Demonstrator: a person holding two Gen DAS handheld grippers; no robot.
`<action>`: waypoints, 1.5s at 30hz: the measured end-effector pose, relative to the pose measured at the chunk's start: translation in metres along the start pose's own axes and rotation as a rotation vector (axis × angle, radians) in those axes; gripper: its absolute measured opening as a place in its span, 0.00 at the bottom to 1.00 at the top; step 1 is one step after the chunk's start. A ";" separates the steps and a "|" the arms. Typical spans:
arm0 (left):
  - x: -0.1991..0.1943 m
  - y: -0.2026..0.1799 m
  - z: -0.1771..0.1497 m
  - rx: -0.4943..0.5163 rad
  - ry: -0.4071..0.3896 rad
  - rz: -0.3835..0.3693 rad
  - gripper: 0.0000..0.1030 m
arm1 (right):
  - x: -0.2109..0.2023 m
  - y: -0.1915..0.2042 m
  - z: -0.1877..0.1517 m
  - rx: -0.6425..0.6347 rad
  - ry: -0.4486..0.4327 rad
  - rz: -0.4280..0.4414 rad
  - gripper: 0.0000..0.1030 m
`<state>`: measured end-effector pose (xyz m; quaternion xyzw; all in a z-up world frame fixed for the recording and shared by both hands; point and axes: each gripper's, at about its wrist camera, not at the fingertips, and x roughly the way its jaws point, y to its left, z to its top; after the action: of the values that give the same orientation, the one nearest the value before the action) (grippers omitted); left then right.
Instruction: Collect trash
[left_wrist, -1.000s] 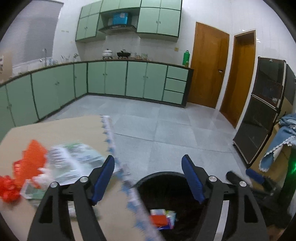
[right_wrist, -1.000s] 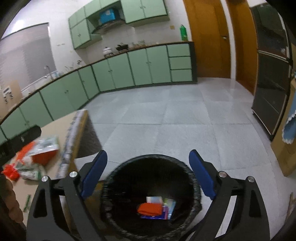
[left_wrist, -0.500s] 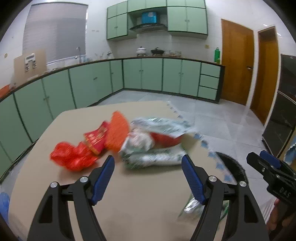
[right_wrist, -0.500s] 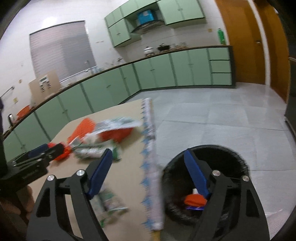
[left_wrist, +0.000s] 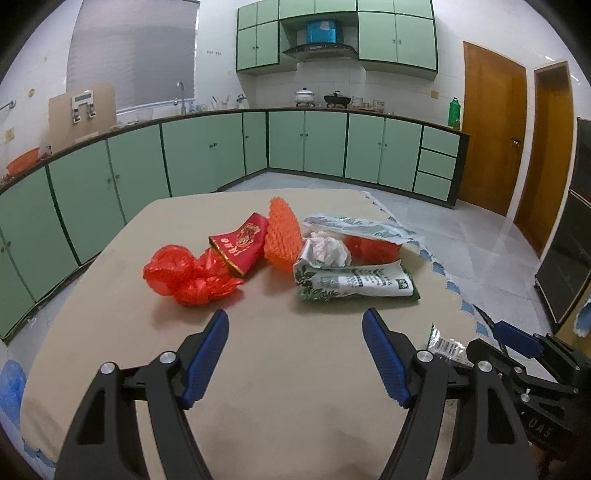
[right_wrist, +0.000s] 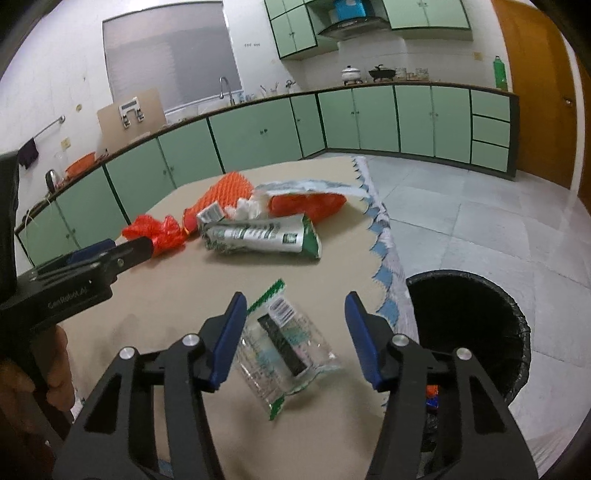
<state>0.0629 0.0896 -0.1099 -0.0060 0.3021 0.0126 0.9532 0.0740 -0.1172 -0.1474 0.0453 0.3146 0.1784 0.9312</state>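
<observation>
Wrapper (right_wrist: 286, 345) flat on table (right_wrist: 166, 295), seemingly between spread right gripper (right_wrist: 295, 314) fingers; left gripper (left_wrist: 295, 332) wide, empty.

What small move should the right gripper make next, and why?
Probably lower the open right gripper onto the clear crinkled plastic wrapper and close. It lies flat on the tan table between the blue fingers, beside the black-lined round bin.

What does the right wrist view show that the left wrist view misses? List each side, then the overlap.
Right wrist only: the black-lined trash bin beside the table, and the whole clear wrapper lying between the open right gripper.
Left wrist only: the red and gold packet in full.
Both: the red plastic bag, the green and white bag, and the open left gripper.
</observation>
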 end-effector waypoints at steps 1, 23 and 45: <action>0.000 0.000 -0.002 0.002 0.003 0.002 0.71 | 0.000 0.000 -0.002 -0.005 0.009 -0.002 0.50; 0.006 -0.003 -0.008 0.022 0.029 0.008 0.71 | 0.005 -0.003 -0.010 -0.023 0.092 0.046 0.13; 0.010 0.017 0.001 -0.008 0.015 0.058 0.71 | -0.006 0.005 0.023 -0.052 0.012 0.082 0.01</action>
<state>0.0713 0.1064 -0.1145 -0.0008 0.3091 0.0414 0.9501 0.0823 -0.1141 -0.1247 0.0330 0.3132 0.2249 0.9221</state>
